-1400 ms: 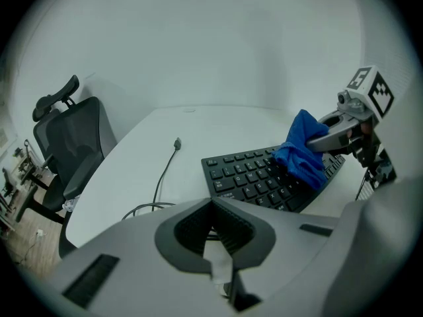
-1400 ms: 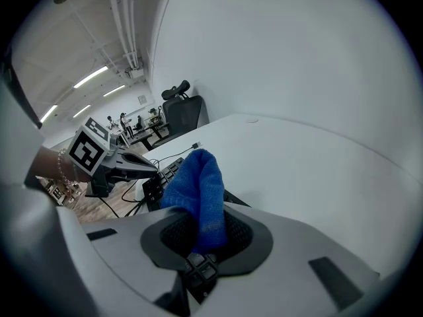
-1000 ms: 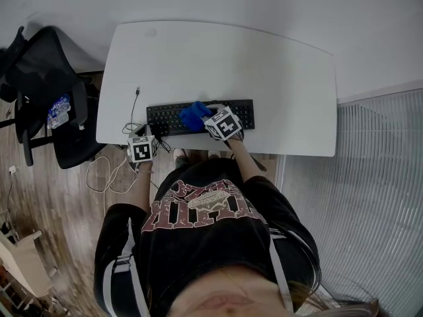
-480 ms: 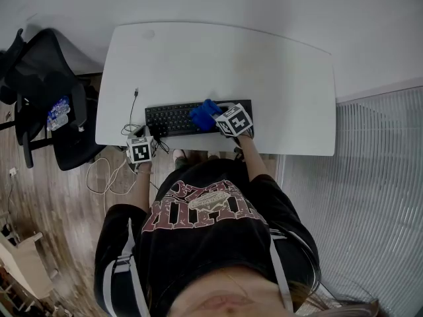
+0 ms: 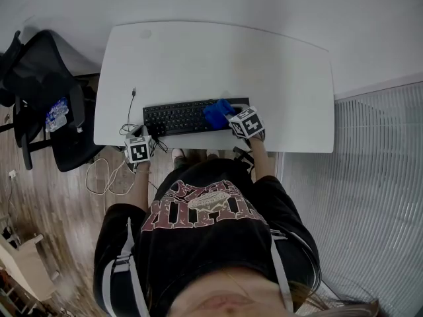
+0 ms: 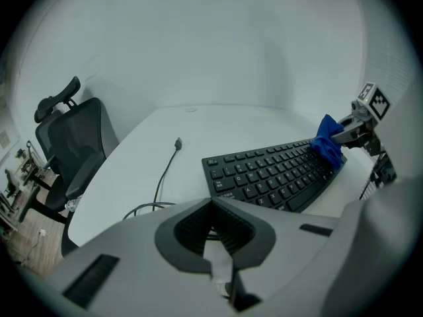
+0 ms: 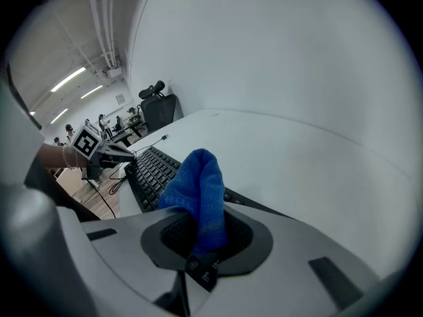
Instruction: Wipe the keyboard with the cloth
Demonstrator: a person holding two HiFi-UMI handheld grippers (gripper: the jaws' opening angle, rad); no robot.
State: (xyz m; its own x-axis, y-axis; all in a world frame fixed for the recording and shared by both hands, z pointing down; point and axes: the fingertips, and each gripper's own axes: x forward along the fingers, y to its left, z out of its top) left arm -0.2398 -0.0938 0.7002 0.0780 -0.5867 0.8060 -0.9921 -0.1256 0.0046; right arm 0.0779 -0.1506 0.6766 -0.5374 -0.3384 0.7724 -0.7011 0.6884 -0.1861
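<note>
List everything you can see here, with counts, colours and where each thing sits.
Desk: one, white, centre.
Keyboard: one, black, near the desk's front edge.
Cloth: one, blue, on the keyboard's right part.
Cable: one, black, on the desk left of the keyboard.
Office chair: one, black, left of the desk.
Floor: wooden, lower left.
Sweatshirt: black, on the person.
Left gripper: shut, empty, at the desk's front-left edge.
Right gripper: shut on the cloth.
</note>
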